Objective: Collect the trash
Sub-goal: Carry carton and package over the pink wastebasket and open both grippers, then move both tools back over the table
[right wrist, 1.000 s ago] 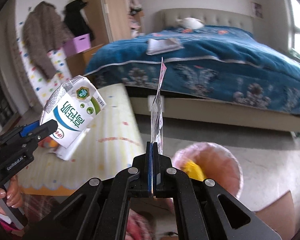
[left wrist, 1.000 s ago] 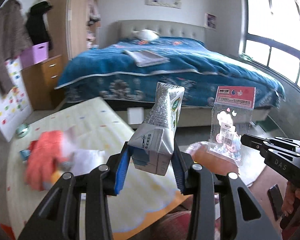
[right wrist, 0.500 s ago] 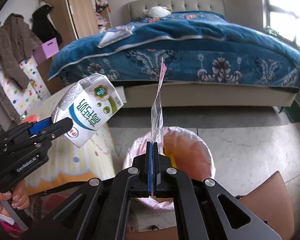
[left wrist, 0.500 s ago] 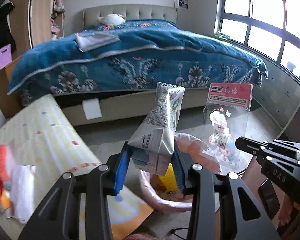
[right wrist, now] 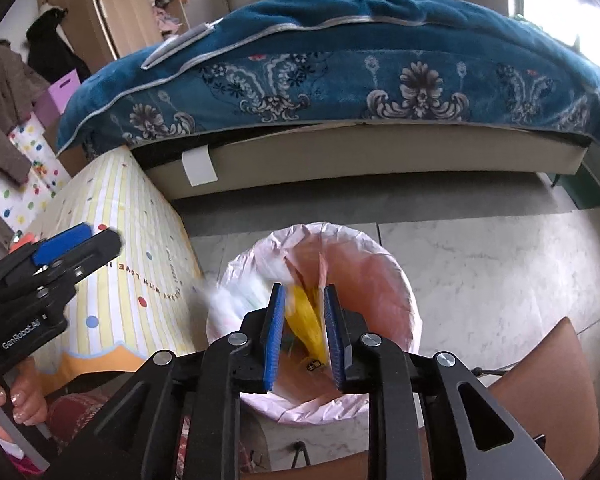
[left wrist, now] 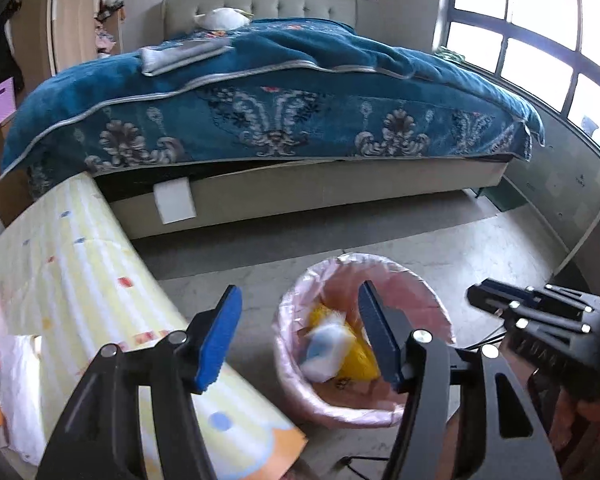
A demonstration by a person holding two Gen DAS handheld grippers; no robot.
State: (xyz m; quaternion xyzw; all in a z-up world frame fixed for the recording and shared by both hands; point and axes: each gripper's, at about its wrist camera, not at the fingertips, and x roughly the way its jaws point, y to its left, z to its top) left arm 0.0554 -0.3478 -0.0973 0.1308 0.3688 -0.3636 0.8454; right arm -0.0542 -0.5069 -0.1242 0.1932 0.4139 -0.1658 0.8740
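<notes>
Change: half a second ago the left gripper (left wrist: 300,332) was clamping a white-and-green milk carton and the right gripper (right wrist: 303,336) was pinching a clear plastic packet with a red header; now both are hanging empty above the round waste bin lined with a pink plastic bag (right wrist: 396,276).
Left gripper: its blue pads are standing wide apart, holding nothing.
Right gripper: its pads are sitting a narrow gap apart, nothing between them.
Trash: a blurred white-and-blue shape, probably the carton (left wrist: 326,346), is lying inside the bin on a crumpled yellow wrapper (right wrist: 306,312); a thin clear film, seemingly the packet (right wrist: 322,270), is leaning against the liner.
Handling: the carton is looking light, stiff-walled and crushable, best gripped across its flat sides; the packet is flimsy and slippery, best pinched at its stiffer card header.
Materials: the liner is thin and wrinkled, folding over the bin's rim.
Remaining: red and white soft items (left wrist: 4,364) are lying on the yellow striped play mat (left wrist: 80,280) beside the bin; whether they are trash, I cannot tell.
</notes>
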